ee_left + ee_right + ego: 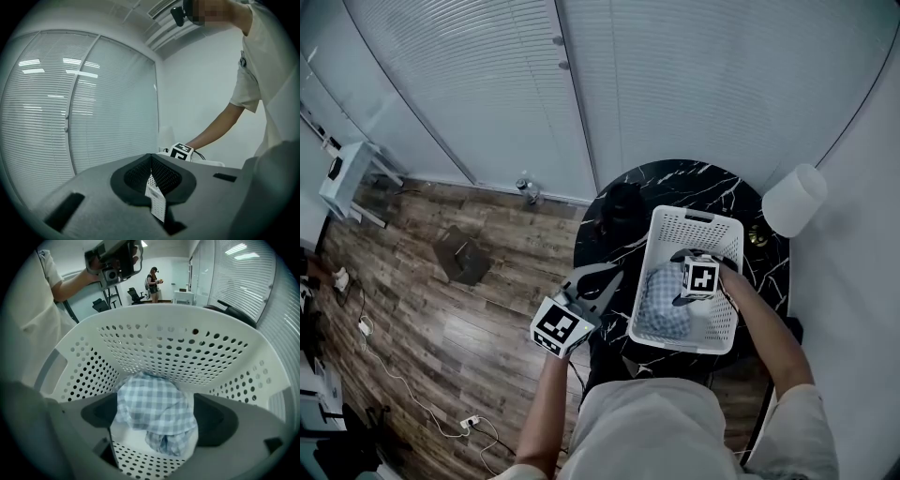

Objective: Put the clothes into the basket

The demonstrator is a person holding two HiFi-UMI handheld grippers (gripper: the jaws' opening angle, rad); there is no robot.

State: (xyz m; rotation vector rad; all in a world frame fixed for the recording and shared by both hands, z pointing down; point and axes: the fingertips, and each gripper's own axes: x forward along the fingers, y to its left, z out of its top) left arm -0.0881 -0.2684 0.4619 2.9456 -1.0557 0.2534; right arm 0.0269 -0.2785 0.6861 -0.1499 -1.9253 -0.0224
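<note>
A white perforated basket (724,330) stands on a round black marble table (675,183). In it lies a blue-and-white checked cloth (659,307). My right gripper (677,281) is down inside the basket, and in the right gripper view it (157,425) is open, the checked cloth (157,408) resting loose between the wide-apart jaws on the basket's (187,350) floor. My left gripper (605,281) hovers left of the basket over the table's edge. It (151,161) is shut, with a small white tag (156,199) hanging at the seam.
A dark heap (623,208) lies on the table behind the basket's left corner. A white rounded object (795,199) stands at the table's right. On the wood floor to the left are a dark box (461,255) and cables (394,375). Blinds cover the windows behind.
</note>
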